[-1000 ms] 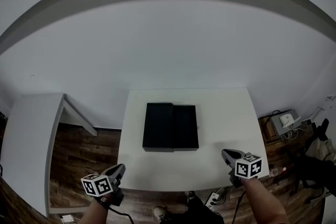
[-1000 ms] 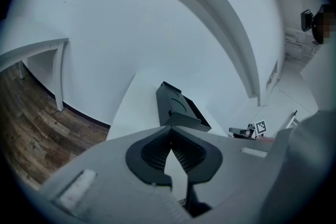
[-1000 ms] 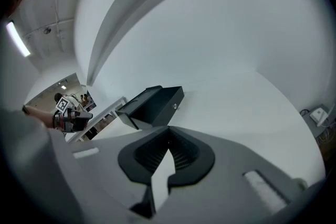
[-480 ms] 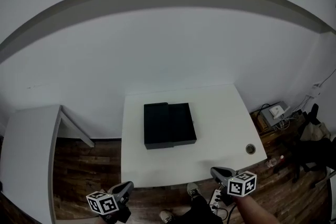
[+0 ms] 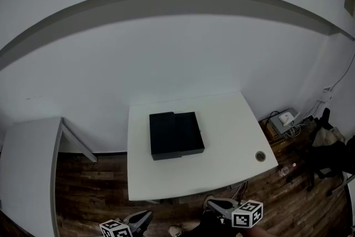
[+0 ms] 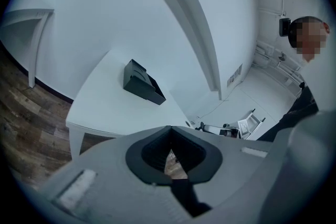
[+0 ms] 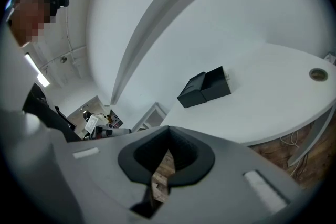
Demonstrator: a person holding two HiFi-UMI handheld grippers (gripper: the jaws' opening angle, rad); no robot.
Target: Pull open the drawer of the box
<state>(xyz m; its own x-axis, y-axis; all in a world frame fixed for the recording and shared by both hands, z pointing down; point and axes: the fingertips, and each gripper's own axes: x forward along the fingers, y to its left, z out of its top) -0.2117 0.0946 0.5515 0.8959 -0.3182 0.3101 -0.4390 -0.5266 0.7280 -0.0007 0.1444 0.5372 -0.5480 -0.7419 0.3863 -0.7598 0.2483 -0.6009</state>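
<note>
The black box (image 5: 175, 135) lies flat on the white table (image 5: 233, 136), left of its middle; a seam splits its top into a left and a right part. The box also shows far ahead in the left gripper view (image 6: 142, 83) and the right gripper view (image 7: 205, 86). My left gripper (image 5: 145, 213) and right gripper (image 5: 213, 203) hang at the bottom edge of the head view, over the wooden floor, short of the table's near edge. Both are shut, tips meeting, with nothing held, as their own views show for the left gripper (image 6: 170, 131) and the right gripper (image 7: 169, 131).
A second white desk (image 5: 30, 158) stands at the left, with wooden floor (image 5: 89, 186) between it and the table. The table has a round cable hole (image 5: 260, 156) near its right front corner. Devices and cables (image 5: 285, 117) clutter the floor at the right.
Both grippers have drawn back from the table's near edge to the bottom of the head view. The table and box now look smaller and farther off. The box itself has not moved.
</note>
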